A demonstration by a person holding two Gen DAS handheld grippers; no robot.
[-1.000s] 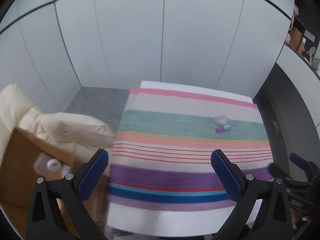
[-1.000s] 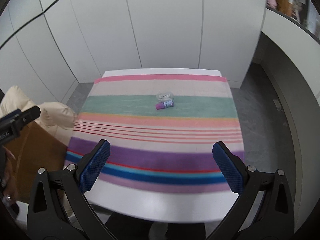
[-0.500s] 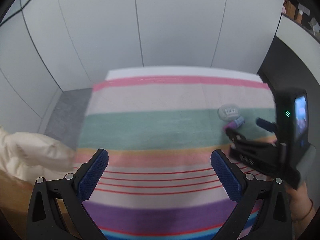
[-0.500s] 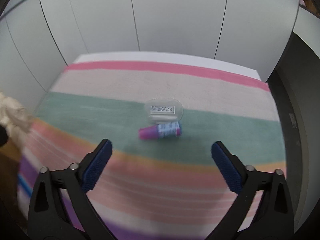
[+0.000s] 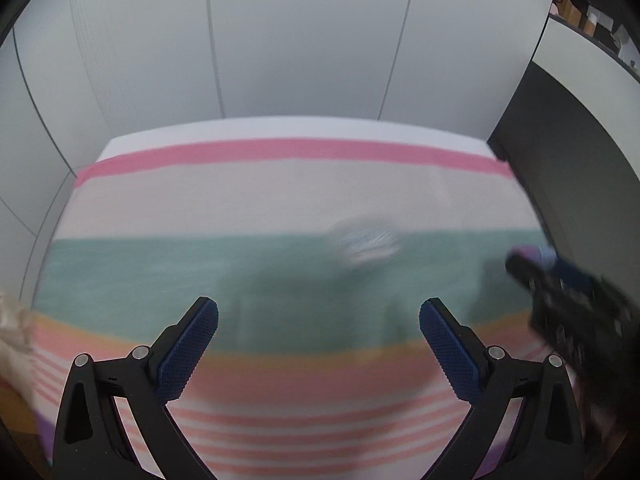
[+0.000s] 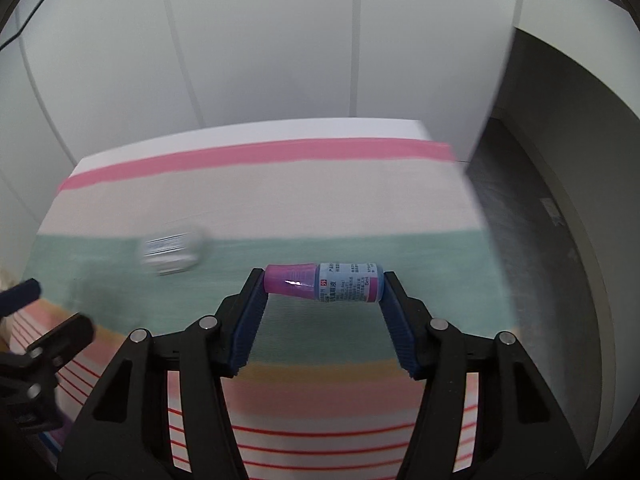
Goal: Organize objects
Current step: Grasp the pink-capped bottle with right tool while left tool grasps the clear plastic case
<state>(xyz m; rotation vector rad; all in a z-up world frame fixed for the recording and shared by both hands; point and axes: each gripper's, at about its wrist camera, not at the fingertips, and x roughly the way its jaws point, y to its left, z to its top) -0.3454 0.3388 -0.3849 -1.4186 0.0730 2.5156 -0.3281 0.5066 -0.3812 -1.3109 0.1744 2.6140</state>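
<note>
Small bottle (image 6: pixel 326 283) label printed in tiny characters, unreadable, clear case (image 6: pixel 172 250) label blurred

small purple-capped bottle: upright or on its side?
On its side. The small purple-capped bottle lies crosswise between the blue pads of the right hand-held gripper, which touch both its ends, over the striped cloth.

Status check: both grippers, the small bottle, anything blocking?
Right gripper just closed, fingers on the small bottle end to end. Left gripper open, empty. Clear round case beside bottle, apart. Nothing blocking.
</note>
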